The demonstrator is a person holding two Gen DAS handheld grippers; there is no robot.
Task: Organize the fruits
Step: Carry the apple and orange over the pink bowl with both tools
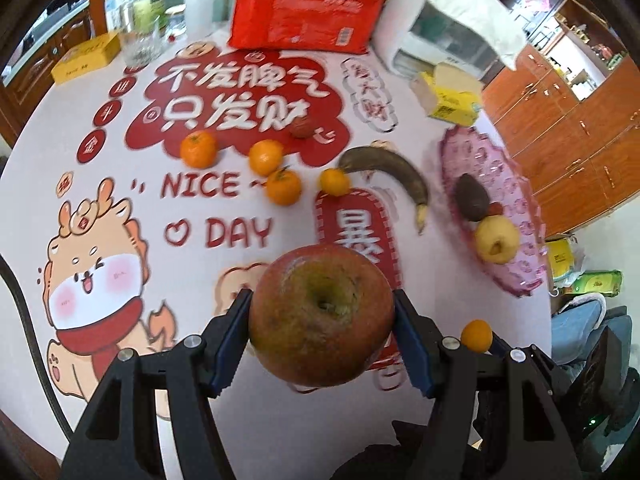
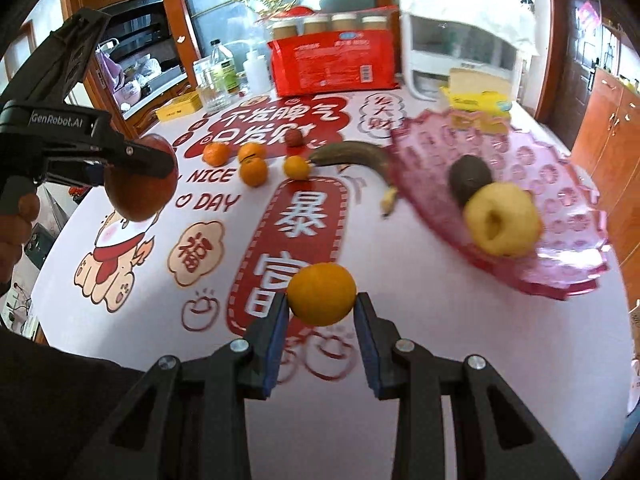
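Note:
My left gripper (image 1: 322,296) is shut on a big red apple (image 1: 322,320), held above the printed tablecloth; the right wrist view shows that apple (image 2: 136,196) at the left. My right gripper (image 2: 321,300) is shut on a small orange (image 2: 322,286), also lifted off the table. A pink tray (image 1: 516,184) at the right holds a yellow apple (image 1: 496,240) and a dark fruit (image 1: 472,196). On the cloth lie a dark banana (image 1: 396,168), several oranges (image 1: 198,149) and a small red fruit (image 1: 302,127).
At the table's far side stand a red package (image 1: 304,12), a white appliance (image 1: 432,40) under a cloth, yellow boxes (image 1: 452,100), bottles (image 1: 148,0) and a glass (image 1: 138,48). Wooden cabinets (image 1: 560,120) line the right. A person's hand (image 2: 16,216) grips the left handle.

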